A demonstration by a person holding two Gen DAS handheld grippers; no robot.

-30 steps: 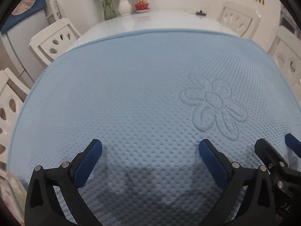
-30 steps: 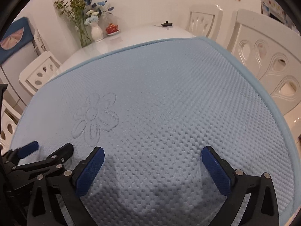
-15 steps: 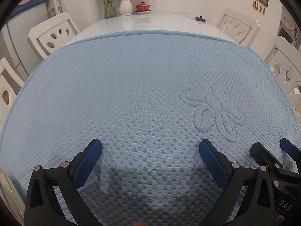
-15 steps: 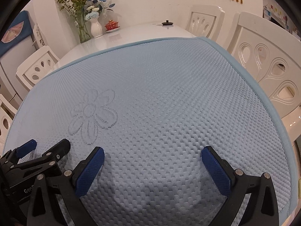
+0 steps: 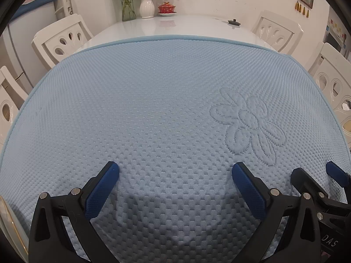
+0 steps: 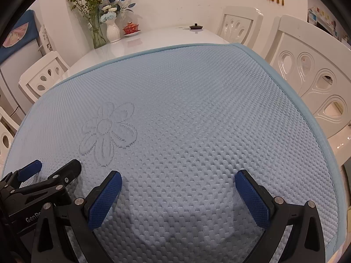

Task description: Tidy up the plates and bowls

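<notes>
- Left wrist view: the left gripper (image 5: 175,178) hangs low over a pale blue quilted mat (image 5: 153,100), its two blue-padded fingers (image 5: 102,189) spread wide apart with nothing between them.
- At the lower right of that view the right gripper (image 5: 316,182) shows just beside the left one, also over the mat.
- A stitched flower pattern (image 5: 246,123) sits in the mat ahead and to the right of the left gripper (part of the fabric, not a loose thing).
- At the far lower left edge, a curved white rim with a thin gold line (image 5: 6,217) peeks in; it may be a plate, but too little shows to be sure. No other plate or bowl shows on the mat in either view.
- The mat covers the near part of a glossy white bench (image 5: 186,26); on the bare far end stand a white vase of flowers (image 5: 146,5), a clear glass vase with green stems (image 5: 128,6), a red lidded cup on a saucer (image 5: 167,7) and a small black lid (image 5: 234,22).
- White chairs (image 5: 62,38) ring the bench.
- Right wrist view: the right gripper's fingers (image 6: 252,197) are likewise released and wide apart over the mat, holding nothing, with the left gripper just beside it at the lower left.
</notes>
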